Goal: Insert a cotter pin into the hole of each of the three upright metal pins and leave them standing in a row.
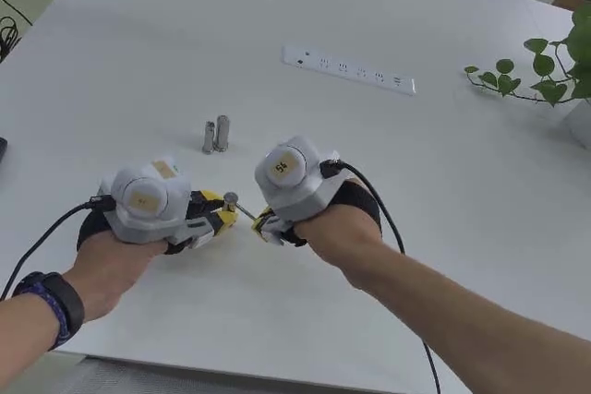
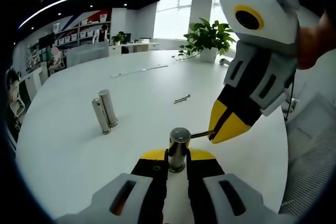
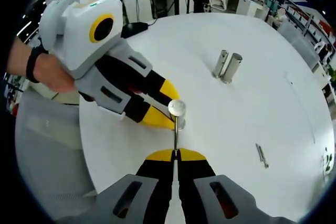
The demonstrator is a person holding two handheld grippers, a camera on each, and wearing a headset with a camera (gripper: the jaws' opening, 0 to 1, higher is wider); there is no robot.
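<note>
While left tool (image 2: 177, 157) grips pin (image 2: 179, 139) | right tool's (image 3: 176, 153) cotter pin (image 3: 176, 129) touches it

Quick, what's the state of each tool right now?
Left tool: closed on a metal pin.
Right tool: closed on a cotter pin.

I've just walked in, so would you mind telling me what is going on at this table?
A person works with a handheld tool in each hand. The left tool is shut on an upright metal pin. The right tool is shut on a cotter pin, its tip at that pin's side just below the head. Two more metal pins stand together farther back on the white table, and a spare cotter pin lies loose there.
</note>
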